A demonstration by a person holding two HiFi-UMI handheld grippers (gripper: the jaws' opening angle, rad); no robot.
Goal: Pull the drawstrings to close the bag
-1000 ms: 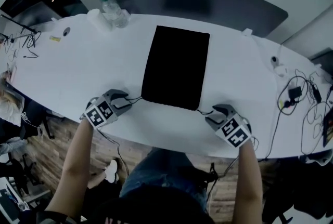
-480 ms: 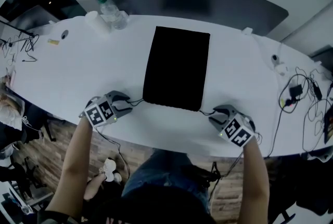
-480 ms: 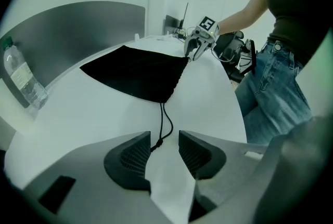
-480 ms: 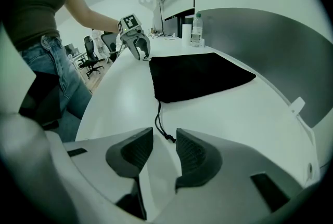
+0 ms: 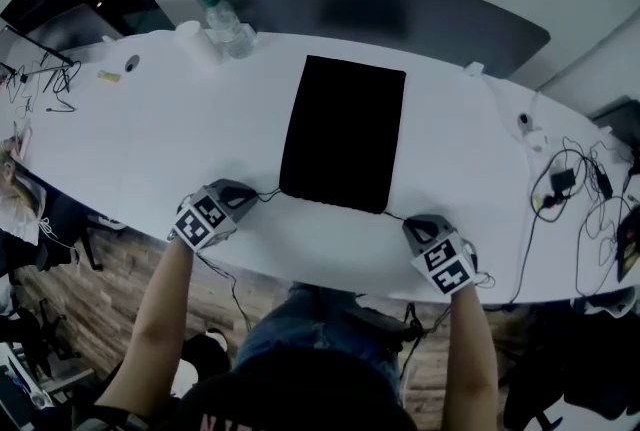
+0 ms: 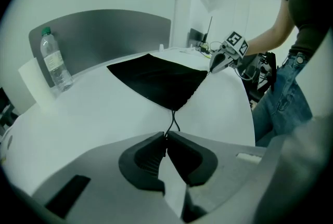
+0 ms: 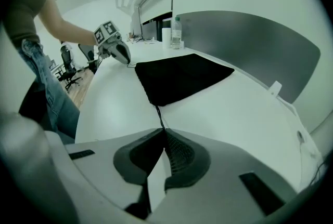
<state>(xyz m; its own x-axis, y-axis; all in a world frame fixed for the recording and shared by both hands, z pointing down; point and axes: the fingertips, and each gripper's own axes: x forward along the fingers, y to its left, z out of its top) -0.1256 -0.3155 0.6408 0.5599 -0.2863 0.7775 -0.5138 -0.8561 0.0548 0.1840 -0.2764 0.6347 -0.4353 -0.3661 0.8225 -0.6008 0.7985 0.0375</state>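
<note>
The left forearm [image 5: 160, 309] is stretched up from the lower edge of the head view toward the bag's near left corner, and the left gripper [image 5: 252, 196] is tilted down at that corner, its marker cube turned upward. Its jaws have just been closing and are now pinched together at the tips on the left cord [image 6: 173, 119], which runs as a thin dark loop from the bag's corner straight into the pads.

The right forearm [image 5: 470, 349] is stretched in the same way toward the bag's near right corner, and the right gripper [image 5: 408, 222] is tilted down there. Its jaws have likewise just been closing and are pressed together on the right cord [image 7: 159, 116], which is led from that corner in between the ribbed pads.

The bag [image 5: 343, 132], black and rectangular, is laid flat on the white table [image 5: 170, 119] between the two grippers, its near edge slightly puckered at the left corner. A bottle [image 5: 228, 24] is stood upright well beyond the bag's far left corner.
</note>
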